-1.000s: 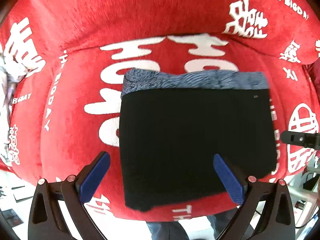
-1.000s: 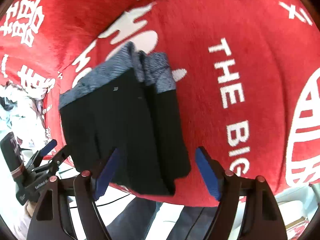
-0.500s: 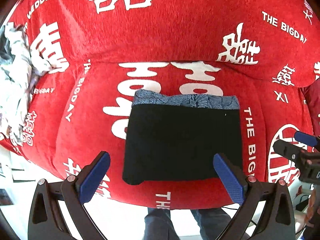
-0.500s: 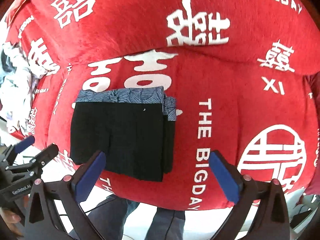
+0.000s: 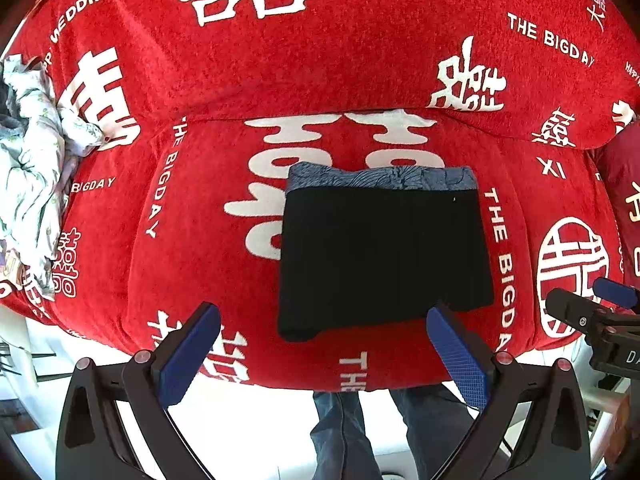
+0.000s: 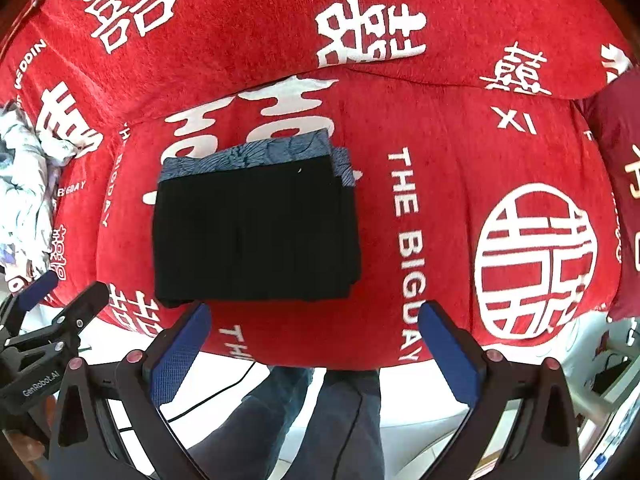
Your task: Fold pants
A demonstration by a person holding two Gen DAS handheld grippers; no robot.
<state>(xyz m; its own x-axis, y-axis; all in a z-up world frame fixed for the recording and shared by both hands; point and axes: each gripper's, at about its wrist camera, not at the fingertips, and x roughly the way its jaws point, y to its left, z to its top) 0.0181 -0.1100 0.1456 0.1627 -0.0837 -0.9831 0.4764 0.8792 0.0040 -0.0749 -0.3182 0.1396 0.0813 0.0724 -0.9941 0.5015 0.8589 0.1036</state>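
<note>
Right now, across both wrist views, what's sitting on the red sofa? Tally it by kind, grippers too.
Folded black pants with a blue patterned waistband: 1
Crumpled pale floral cloth at the sofa's left end: 1
Dark red cushion at the right end: 1
Grippers, both open and holding nothing: 2, left gripper and right gripper
Total: 5
</note>
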